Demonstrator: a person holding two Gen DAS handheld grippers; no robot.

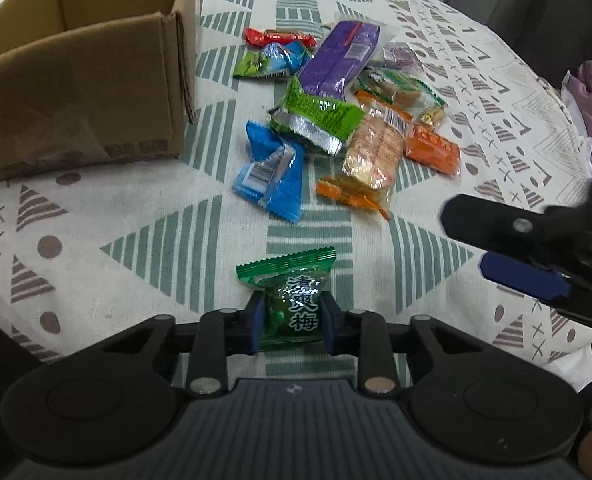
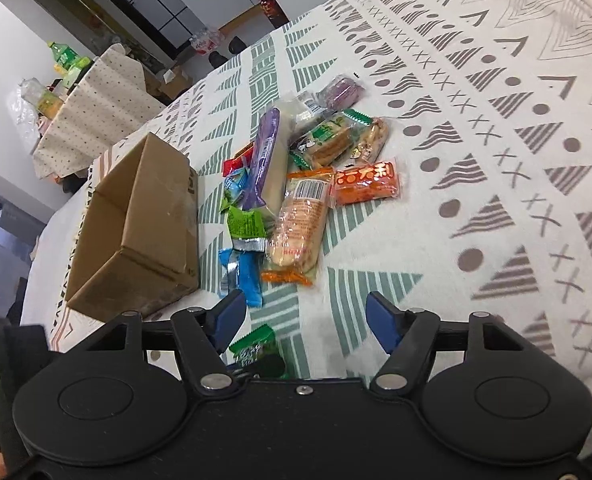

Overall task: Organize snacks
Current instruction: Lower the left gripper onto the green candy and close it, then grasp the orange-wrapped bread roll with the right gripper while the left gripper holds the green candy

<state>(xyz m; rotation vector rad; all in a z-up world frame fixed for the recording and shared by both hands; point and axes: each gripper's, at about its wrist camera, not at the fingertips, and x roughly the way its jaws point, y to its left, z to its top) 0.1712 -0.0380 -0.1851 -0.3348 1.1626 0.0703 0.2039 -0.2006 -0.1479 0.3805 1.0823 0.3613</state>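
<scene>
My left gripper [image 1: 292,322] is shut on a small green plum candy packet [image 1: 290,300], held just above the patterned cloth. The same packet [image 2: 256,350] shows low in the right wrist view. My right gripper [image 2: 302,320] stands open with nothing between its blue pads; it also enters the left wrist view at the right edge as a gripper [image 1: 496,248]. A pile of snacks lies ahead: a purple pack [image 1: 340,56], a green pack [image 1: 316,114], a blue pack [image 1: 270,172], a cracker pack [image 1: 372,152] and an orange pack [image 1: 432,146]. An open cardboard box [image 1: 76,92] stands left of the pile.
The table carries a white cloth [image 1: 136,240] with green and grey shapes. A dark chair [image 1: 536,4] stands at the far right edge. In the right wrist view, a second covered table with bottles [image 2: 64,80] stands beyond the box [image 2: 136,232].
</scene>
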